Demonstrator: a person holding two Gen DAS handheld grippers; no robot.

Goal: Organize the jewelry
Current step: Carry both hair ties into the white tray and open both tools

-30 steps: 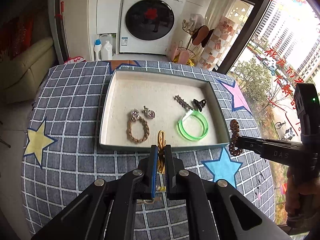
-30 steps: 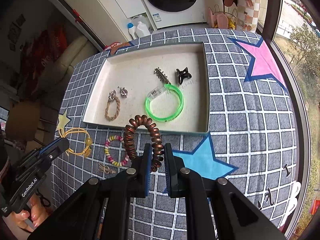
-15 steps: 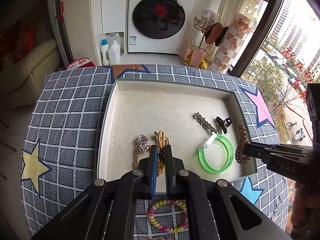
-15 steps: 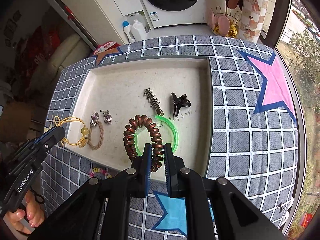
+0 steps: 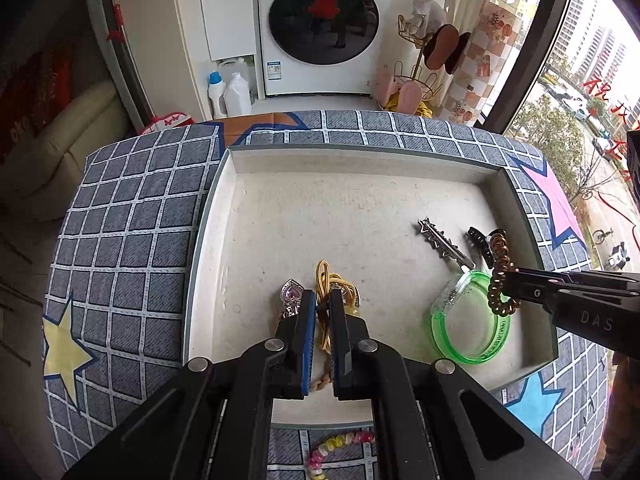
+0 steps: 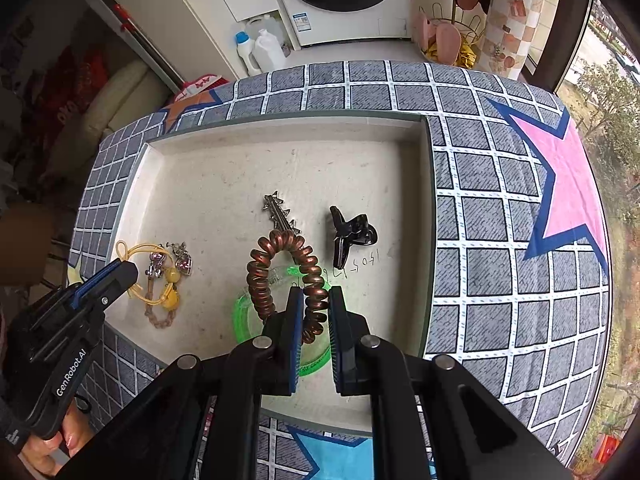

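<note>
A shallow cream tray (image 5: 360,156) (image 6: 288,124) lies on the checked cloth. My left gripper (image 5: 322,308) (image 6: 120,272) is shut on a yellow beaded hair tie (image 5: 326,284) (image 6: 160,280) and holds it low over the tray's near left part, above a braided bracelet (image 6: 160,320) and heart earrings (image 6: 182,260). My right gripper (image 6: 313,300) (image 5: 510,280) is shut on a copper spiral hair tie (image 6: 280,276) (image 5: 498,280), above a green bangle (image 5: 470,320) (image 6: 244,320).
A silver star clip (image 5: 442,244) (image 6: 280,212) and a black claw clip (image 6: 350,236) (image 5: 480,240) lie in the tray. A pastel bead bracelet (image 5: 332,452) lies on the cloth in front of the tray. A washing machine (image 5: 324,28) stands behind the table.
Both grippers have moved forward and down over the tray with their hair ties. The yellow tie now hangs over the bracelet and earrings, the spiral tie over the green bangle.
</note>
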